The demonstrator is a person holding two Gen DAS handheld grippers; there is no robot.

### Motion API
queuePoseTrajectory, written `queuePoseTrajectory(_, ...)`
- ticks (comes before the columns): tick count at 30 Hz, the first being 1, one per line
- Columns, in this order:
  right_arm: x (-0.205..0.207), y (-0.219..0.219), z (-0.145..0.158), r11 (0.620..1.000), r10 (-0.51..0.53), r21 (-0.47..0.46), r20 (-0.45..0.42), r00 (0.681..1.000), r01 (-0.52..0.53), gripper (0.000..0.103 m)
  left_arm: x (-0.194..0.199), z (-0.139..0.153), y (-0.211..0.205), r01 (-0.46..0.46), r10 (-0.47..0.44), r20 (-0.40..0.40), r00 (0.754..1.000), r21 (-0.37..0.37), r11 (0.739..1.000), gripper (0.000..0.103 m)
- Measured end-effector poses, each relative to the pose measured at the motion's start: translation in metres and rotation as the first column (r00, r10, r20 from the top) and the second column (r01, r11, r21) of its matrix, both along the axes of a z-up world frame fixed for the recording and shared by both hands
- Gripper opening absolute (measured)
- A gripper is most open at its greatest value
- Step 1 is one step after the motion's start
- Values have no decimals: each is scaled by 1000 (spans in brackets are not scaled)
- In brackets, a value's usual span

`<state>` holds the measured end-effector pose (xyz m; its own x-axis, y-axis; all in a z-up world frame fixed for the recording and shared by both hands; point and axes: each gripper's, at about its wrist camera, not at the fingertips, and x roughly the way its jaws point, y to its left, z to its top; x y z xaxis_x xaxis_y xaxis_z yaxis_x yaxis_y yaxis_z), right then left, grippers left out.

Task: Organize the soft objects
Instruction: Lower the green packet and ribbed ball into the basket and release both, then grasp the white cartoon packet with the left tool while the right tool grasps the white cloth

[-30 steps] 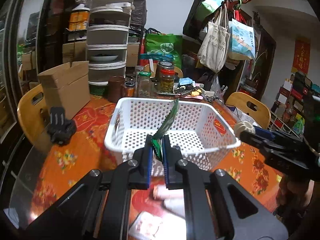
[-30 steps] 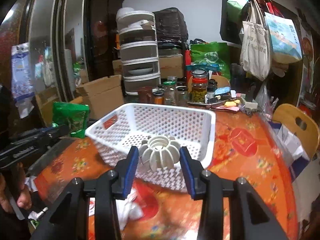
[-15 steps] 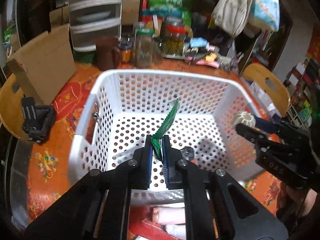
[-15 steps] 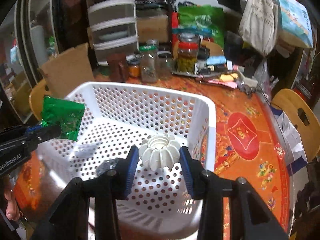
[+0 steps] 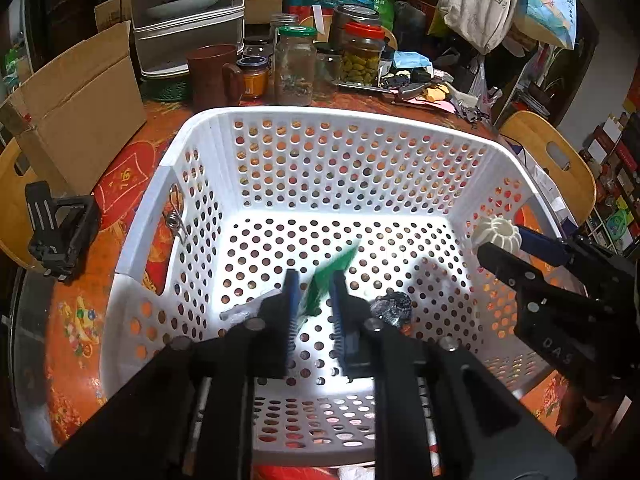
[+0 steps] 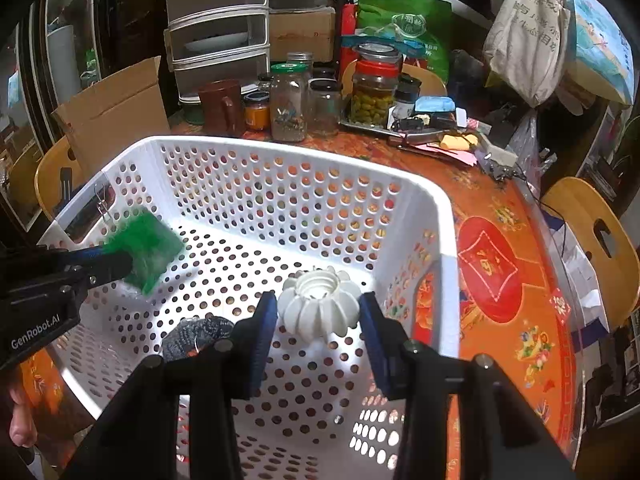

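A white perforated basket [image 5: 168, 168] [image 6: 444, 216] sits on the orange table. My left gripper [image 5: 314, 300] is over the basket with its jaws parted; a green packet [image 5: 328, 276] [image 6: 150, 246], blurred, is loose between them. My right gripper [image 6: 318, 316] is over the basket's right side with its jaws parted around a white ribbed soft toy [image 6: 318, 306] [image 5: 496, 232], gaps showing on both sides. A dark grey knitted item [image 5: 392, 308] [image 6: 192, 336] lies on the basket floor.
Glass jars [image 5: 294, 64], a brown mug [image 5: 212, 74] and stacked drawers [image 5: 188, 12] stand behind the basket. A cardboard box [image 5: 76, 100] and a black clip mount [image 5: 56, 236] are on the left. Wooden chairs [image 6: 592, 232] flank the table.
Both grippers moved down and further over the basket. The left jaws opened and the green packet is slipping free. The right jaws opened around the white toy.
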<state>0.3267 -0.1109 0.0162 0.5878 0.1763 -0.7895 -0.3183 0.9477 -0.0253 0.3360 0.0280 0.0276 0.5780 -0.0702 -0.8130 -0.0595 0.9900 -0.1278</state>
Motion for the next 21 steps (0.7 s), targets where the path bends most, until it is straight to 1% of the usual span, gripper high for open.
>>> queuePoseTrajectory(2,-1,0,0,1000,3,7,-1,1000,-3,42,-2,2,1,-3,3,12,1000,-2,1000,36)
queuePoseTrajectory(3,-1,0,0,1000,2,6,0,1000,-2,42,-4,4,2,-4,4,23,1000,-2,1000,40)
queuePoseTrajectory(5,-1,0,0,1000,4,7,0,1000,-4,42,-10,11,2,-9,9,52,999,1,1000,53)
queuePoseTrajectory(6,-1,0,0,1000,5,10,-2,1000,-5,42,-13,15,2,-9,8,68,998,4,1000,56)
queuePoseTrajectory(7,-2,-1,1,1000,3,11,2,1000,-3,43,-17,20,1,-5,5,86,996,7,1000,62)
queuePoseTrajectory(8,-3,-2,3,1000,1,14,10,1000,-1,50,-22,25,1,-3,2,104,995,9,1000,71)
queuePoseTrajectory(9,-3,-3,4,1000,-2,19,13,1000,2,60,-26,30,1,0,-1,120,993,10,1000,74)
queuePoseTrajectory(10,-4,-4,6,1000,-5,28,17,1000,4,64,-31,35,0,1,-3,137,991,15,1000,80)
queuePoseTrajectory(12,-6,-6,10,999,-4,42,29,1000,3,77,-40,42,1,-1,-3,161,987,29,1000,83)
queuePoseTrajectory(14,-8,-7,14,999,-10,52,35,999,8,88,-48,48,0,-2,-6,181,983,45,999,88)
queuePoseTrajectory(15,-10,-8,16,998,-7,64,38,999,5,91,-51,51,1,-2,-7,186,983,50,999,89)
queuePoseTrajectory(16,-12,-10,18,997,-6,76,38,999,3,93,-55,53,2,-3,-7,188,982,54,999,90)
queuePoseTrajectory(18,-19,-12,24,995,-3,97,58,998,-2,100,-63,55,5,-5,-6,193,981,54,999,90)
queuePoseTrajectory(21,-36,-20,35,992,-12,127,119,993,-4,103,-82,59,13,0,-10,212,977,46,999,90)
